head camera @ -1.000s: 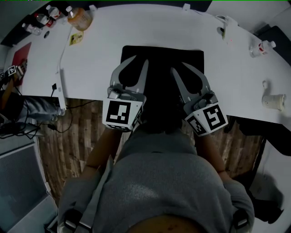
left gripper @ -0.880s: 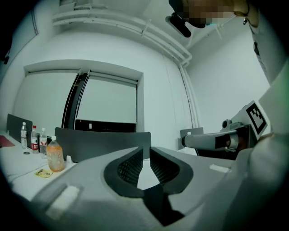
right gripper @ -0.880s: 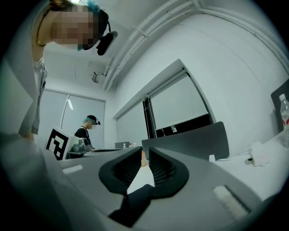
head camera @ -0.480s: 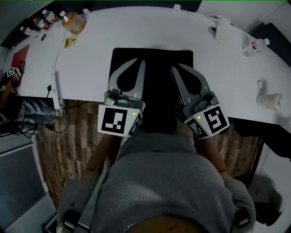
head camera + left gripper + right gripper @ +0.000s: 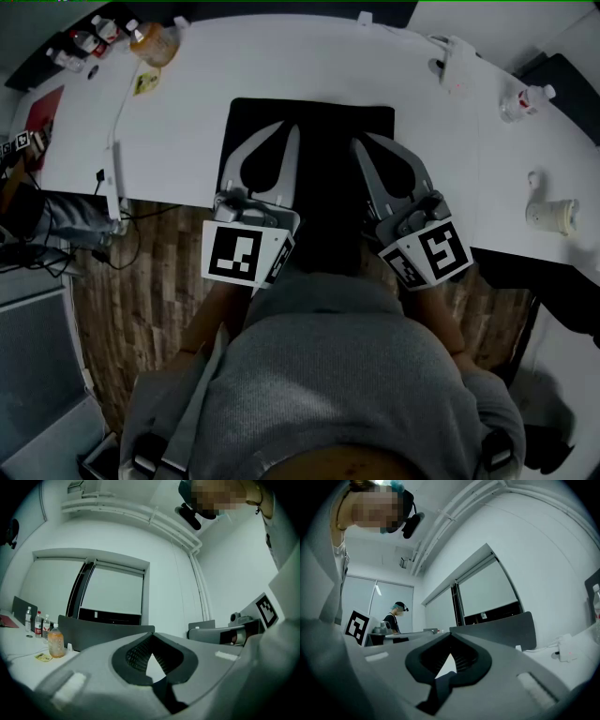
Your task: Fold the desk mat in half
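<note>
Student: Position of the desk mat (image 5: 314,127)?

Tutor: Upper centre of the head view, black, spread on the white bench (image 5: 187,122). Its lower part shows dark between the two grippers, down past the bench's front rim.

Student: State of the fingers (image 5: 93,667)?

Tutor: Those of the left gripper (image 5: 286,128), left of centre, are fully closed. A dark strip of the mat's edge is pinched between them, low in the left gripper view. Those of the right gripper (image 5: 361,141), right of centre, are likewise closed on that same edge. Both grippers lie side by side, apart, tips toward the top of the frame.

Student: Surroundings?

Tutor: An orange drink bottle (image 5: 157,39) stands at upper left, well apart from the mat. Wooden floor (image 5: 141,281) fills the lower left.
</note>
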`<state>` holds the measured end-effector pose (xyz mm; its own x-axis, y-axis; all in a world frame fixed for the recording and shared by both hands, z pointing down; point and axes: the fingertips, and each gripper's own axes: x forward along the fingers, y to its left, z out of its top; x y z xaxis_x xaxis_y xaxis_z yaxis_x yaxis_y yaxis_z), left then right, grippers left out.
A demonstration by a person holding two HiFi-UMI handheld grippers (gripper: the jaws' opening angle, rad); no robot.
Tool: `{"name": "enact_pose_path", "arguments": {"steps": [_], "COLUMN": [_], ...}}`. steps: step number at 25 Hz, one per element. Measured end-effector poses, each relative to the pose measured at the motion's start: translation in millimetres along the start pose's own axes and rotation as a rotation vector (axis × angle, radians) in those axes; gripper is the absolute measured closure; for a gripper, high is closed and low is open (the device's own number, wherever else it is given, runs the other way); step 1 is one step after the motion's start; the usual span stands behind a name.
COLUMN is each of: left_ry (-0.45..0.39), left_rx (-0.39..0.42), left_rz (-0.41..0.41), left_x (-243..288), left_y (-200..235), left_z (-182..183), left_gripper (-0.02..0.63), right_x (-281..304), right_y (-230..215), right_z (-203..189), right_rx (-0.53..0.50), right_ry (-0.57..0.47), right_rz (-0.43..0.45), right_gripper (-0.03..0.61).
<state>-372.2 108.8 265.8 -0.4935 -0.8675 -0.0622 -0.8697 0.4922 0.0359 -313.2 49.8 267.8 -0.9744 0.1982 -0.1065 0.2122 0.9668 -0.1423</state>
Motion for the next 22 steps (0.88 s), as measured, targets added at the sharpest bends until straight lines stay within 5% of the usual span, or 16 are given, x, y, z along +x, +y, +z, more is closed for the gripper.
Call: {"name": "enact_pose_path", "arguments": {"steps": [22], "left_ry": [0.026], "left_rx": [0.031], "left_rz": [0.021], "left_x": [1.2], "left_y": [4.9], "left_z": [-4.7], "left_gripper": [0.618], "right_x": [6.6], "right_y": [4.9], "right_z": [-4.7], "right_rx": [-0.025], "right_ry": [0.021], "right_rz": [0.007], "right_gripper": [0.577]}}
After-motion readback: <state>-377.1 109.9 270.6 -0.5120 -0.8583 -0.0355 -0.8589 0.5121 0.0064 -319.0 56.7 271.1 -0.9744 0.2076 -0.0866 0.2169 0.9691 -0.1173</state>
